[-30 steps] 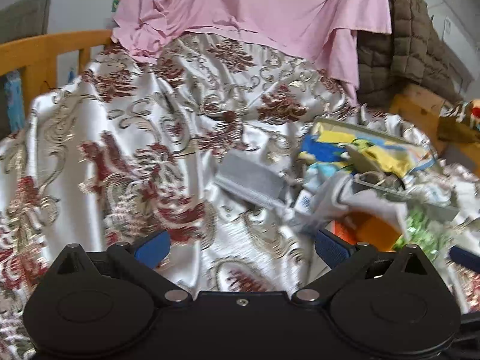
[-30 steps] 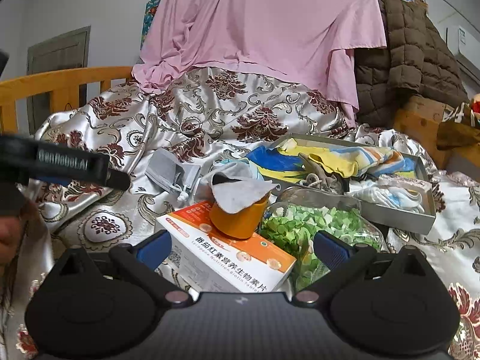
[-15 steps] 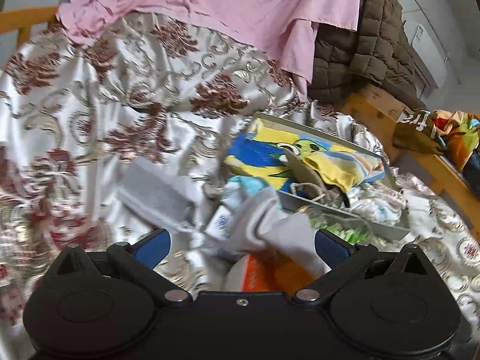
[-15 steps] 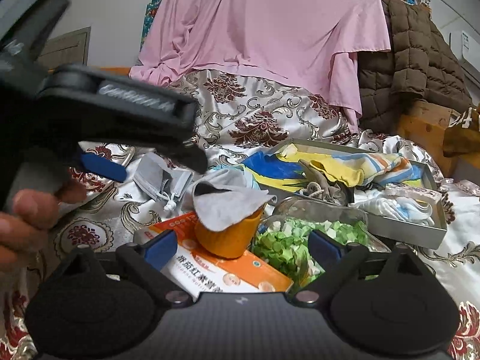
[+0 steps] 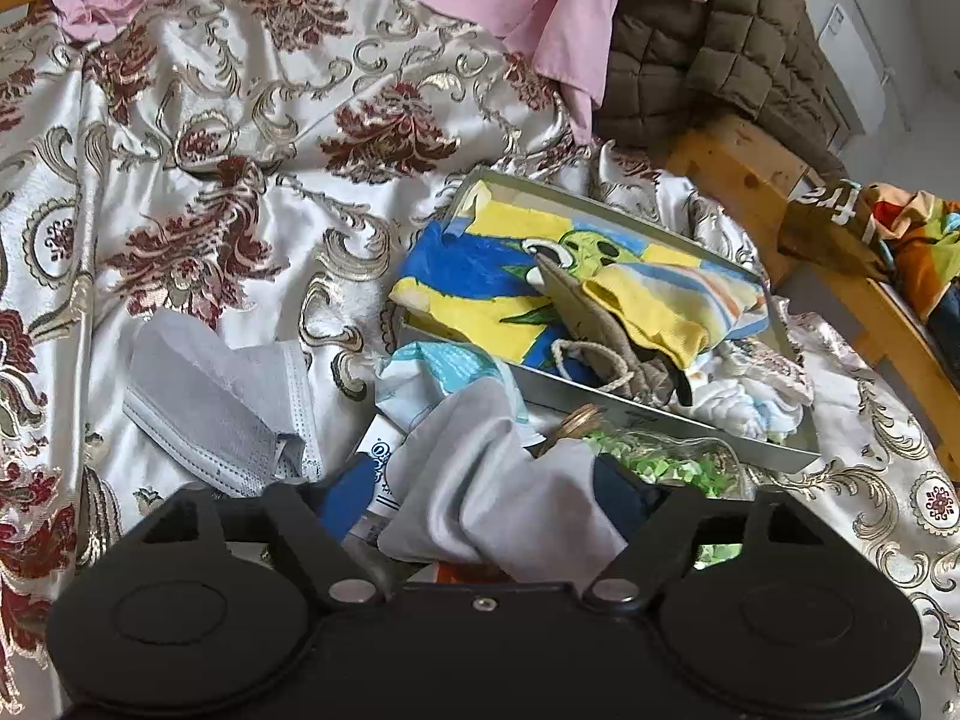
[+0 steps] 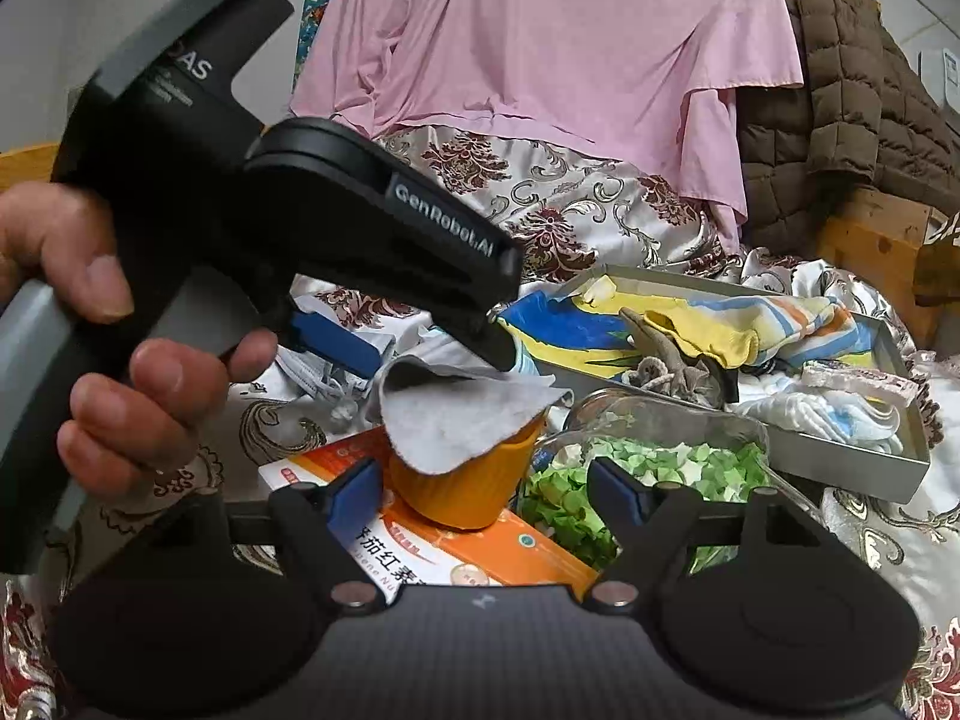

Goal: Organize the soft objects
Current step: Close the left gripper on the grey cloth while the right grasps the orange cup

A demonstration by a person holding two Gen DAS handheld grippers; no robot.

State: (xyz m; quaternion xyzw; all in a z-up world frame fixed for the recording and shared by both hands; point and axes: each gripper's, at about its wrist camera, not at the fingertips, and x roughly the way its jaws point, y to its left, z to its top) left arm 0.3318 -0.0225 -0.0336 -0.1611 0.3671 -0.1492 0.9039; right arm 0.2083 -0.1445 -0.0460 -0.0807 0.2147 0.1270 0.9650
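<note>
A grey cloth [image 5: 498, 492] [image 6: 456, 414] lies draped over an orange cup [image 6: 468, 486] that stands on an orange and white box [image 6: 444, 540]. My left gripper [image 5: 480, 498] [image 6: 420, 354] is open, its blue pads either side of the cloth, right over it. My right gripper [image 6: 486, 498] is open and empty, its pads flanking the cup just in front of it. A metal tray [image 5: 690, 420] [image 6: 840, 468] behind holds a blue and yellow cloth [image 5: 480, 282] [image 6: 576, 330], a yellow sock [image 5: 648, 312], a brown drawstring pouch [image 5: 606, 354] and white cloths [image 5: 744, 408].
A white face mask [image 5: 216, 402] lies left on the patterned satin bedspread [image 5: 240, 180]. A glass jar of green bits [image 6: 648, 462] lies right of the cup. A pink sheet [image 6: 570, 48], a brown quilted jacket [image 6: 852, 108] and a wooden bed frame [image 5: 750, 174] stand behind.
My left gripper has swung right and down from the bare bedspread until its pads straddle the grey cloth. My right gripper has edged closer to the cup.
</note>
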